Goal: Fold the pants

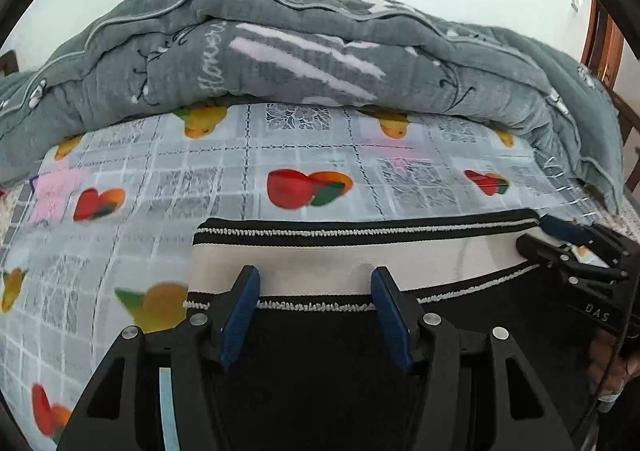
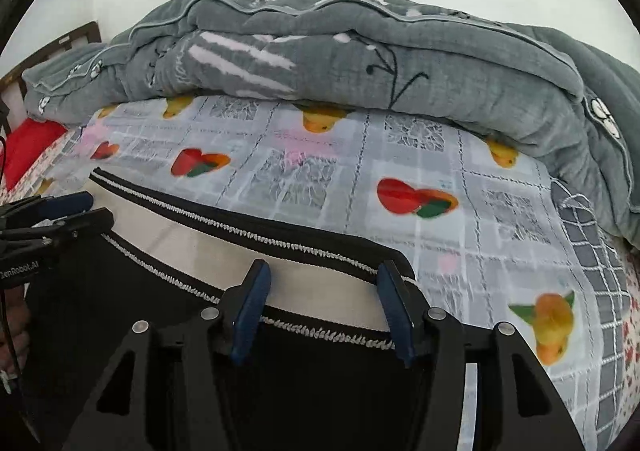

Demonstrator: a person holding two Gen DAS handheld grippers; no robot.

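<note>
Black pants [image 1: 320, 363] with a wide cream waistband [image 1: 320, 255] edged in black and white stitching lie flat on the bed. My left gripper [image 1: 316, 283] is open, its fingers over the waistband near its left end. My right gripper [image 2: 324, 279] is open over the waistband [image 2: 320, 283] near its right end. The pants' black fabric [image 2: 320, 379] fills the bottom of the right wrist view. The right gripper also shows in the left wrist view [image 1: 560, 243], and the left gripper in the right wrist view [image 2: 68, 211].
The bed sheet [image 1: 312, 155] is grey checked with fruit prints. A bulky grey quilt [image 1: 280, 47] is heaped along the far side, also in the right wrist view [image 2: 360, 55]. A red cushion [image 2: 28, 147] lies at far left. A wooden bed frame [image 1: 604, 39] shows at right.
</note>
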